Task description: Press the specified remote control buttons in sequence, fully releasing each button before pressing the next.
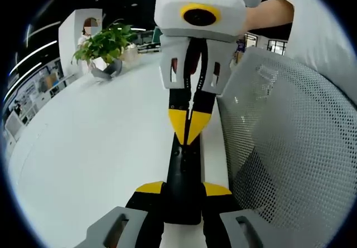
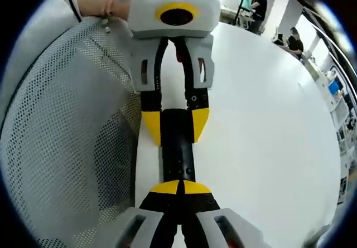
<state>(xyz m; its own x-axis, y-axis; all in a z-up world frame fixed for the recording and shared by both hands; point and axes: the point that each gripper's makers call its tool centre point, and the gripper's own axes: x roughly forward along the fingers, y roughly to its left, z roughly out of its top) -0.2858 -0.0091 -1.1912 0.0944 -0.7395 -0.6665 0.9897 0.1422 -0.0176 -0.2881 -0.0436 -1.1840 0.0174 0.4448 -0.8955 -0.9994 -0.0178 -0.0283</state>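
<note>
My left tongs clamp one end of the slim black plastic remote control, held above the white desk; my closed right tongs press its face. Presses done: I cannot tell.

Grey gripper bodies, black yellow-tipped fingers.

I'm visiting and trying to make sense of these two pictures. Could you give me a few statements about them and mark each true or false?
1. The left gripper clamps one end of the black remote control. True.
2. The right gripper is wide open. False: its yellow tips are closed together on the remote.
3. The remote lies above a red cloth. False: the table is white.
4. A potted plant stands on the table. True.
5. A mesh chair back stands beside the table. True.
</note>
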